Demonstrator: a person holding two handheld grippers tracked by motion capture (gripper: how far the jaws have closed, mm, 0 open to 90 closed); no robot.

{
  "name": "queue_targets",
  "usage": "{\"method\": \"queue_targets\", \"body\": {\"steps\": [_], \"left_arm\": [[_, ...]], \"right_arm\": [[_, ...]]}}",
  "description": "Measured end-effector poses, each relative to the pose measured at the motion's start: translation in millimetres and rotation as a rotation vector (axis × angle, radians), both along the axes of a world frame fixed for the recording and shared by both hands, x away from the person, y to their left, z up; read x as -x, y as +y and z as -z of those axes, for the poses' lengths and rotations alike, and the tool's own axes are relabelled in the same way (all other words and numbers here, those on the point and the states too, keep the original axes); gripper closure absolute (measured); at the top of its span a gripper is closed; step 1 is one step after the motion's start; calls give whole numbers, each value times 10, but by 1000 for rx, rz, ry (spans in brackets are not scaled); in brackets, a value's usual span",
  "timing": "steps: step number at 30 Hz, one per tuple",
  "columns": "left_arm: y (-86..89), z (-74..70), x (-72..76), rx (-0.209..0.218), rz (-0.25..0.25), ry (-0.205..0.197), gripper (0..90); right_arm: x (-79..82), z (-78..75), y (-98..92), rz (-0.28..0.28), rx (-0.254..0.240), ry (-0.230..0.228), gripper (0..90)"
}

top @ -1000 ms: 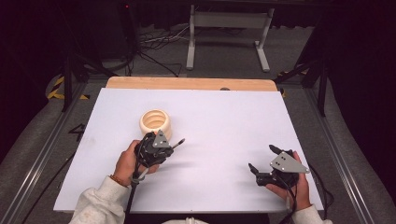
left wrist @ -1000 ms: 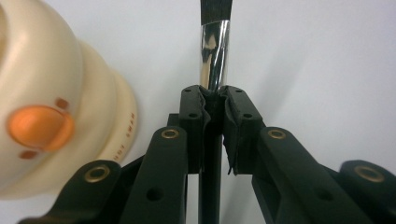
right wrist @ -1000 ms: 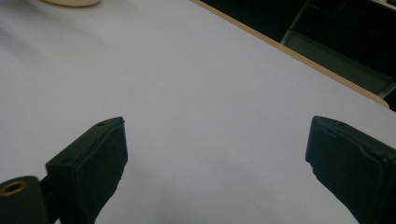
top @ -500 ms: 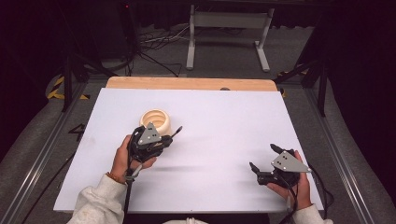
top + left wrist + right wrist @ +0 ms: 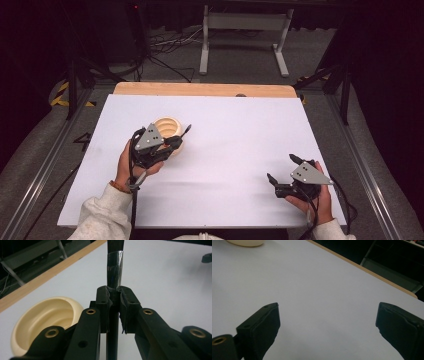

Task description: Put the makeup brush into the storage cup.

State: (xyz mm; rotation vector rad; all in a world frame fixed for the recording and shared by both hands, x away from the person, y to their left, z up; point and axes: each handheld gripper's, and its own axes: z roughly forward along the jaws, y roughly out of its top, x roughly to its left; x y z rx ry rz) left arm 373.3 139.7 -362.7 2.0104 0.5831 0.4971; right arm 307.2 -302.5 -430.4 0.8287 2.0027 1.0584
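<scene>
The white sheet-covered table (image 5: 235, 150) has a bare pale wooden strip (image 5: 205, 89) along its far edge, and beyond it stand a grey metal stand (image 5: 244, 35) and a tangle of black cables (image 5: 165, 47) on the grey floor. On the left part of the table sits a cream, smooth, rounded bowl (image 5: 167, 128) with a thick lip, its hollow facing up; in the left gripper view it lies just beside and below the jaws, on their left. The left gripper (image 5: 172, 142) hovers right at the near edge of that bowl, partly covering it from above, and its black jaws are clamped tight on a thin black rod-like tool (image 5: 114, 267), glossy, with a band of shiny clear tape around it above the pads. The rod runs straight through the pads (image 5: 102, 302), long axis in line with the jaws, and from above its free end (image 5: 186, 131) points away from the person and to the right, past the bowl's right side. The right gripper (image 5: 281, 172) rests well apart near the table's right front corner, its matte rubbery jaws spread wide with nothing but bare white table between them.
</scene>
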Motion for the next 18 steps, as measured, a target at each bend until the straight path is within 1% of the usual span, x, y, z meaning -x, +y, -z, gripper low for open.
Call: {"method": "queue_targets", "body": {"steps": [1,2,3,4,5,7,8,10,11,13,15,18], "left_arm": [[0,0,0,0,0,0,791],[10,-15,-4,1,0,-10,792],[28,-42,-11,17,-1,-14,792],[41,-60,-18,27,-4,-27,792],[41,-60,-18,27,-4,-27,791],[58,-89,-31,45,-1,-32,792],[62,-103,-33,45,-4,-38,792],[74,-141,-47,63,-2,-50,792],[79,-160,-58,65,-6,-64,791],[86,-187,-79,84,-2,-63,792],[88,-199,-88,85,-1,-61,792],[108,-229,-122,102,-6,-72,791]], "right_arm": [[0,0,0,0,0,0,64],[0,1,0,-1,0,1,64],[-1,2,-1,0,1,0,64],[-2,2,-4,1,1,0,64],[-3,3,-8,2,-3,2,64],[-5,3,-11,1,-3,4,64],[-6,4,-15,1,-2,6,63],[-6,6,-19,-3,-8,7,63],[-8,6,-19,-1,-7,6,63],[-9,7,-18,-2,-5,5,63],[-10,9,-17,-2,-4,6,63],[-14,12,-20,0,-4,10,63]]}}
